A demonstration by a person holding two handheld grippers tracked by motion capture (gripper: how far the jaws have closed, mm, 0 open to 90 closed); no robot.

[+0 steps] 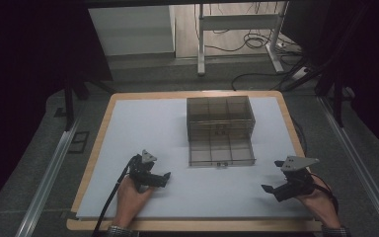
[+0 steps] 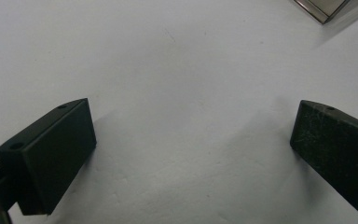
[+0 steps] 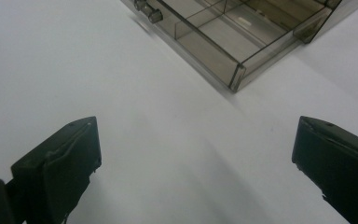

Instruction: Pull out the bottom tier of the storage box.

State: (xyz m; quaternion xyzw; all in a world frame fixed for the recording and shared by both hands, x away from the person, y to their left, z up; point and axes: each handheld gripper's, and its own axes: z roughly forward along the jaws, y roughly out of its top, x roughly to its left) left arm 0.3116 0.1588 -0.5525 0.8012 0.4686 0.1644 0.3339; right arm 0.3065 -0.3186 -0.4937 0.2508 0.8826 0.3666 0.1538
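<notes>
Evidently both tools are parked: the left black two-jaw gripper [image 1: 159, 178] sits at the lower left of the high view, the right black two-jaw gripper [image 1: 272, 190] at the lower right, each low over the white table sheet [image 1: 143, 128] with jaws spread wide and nothing between them — a resting pose, I judge, either side of the work. One smoky transparent plastic drawer box [image 1: 220, 121] stands at centre, its single divided drawer [image 1: 221, 151] pulled out toward the person (two small knobs [image 3: 148, 11] on its front), well apart from both grippers. Count: two grippers, one box, one open drawer.
</notes>
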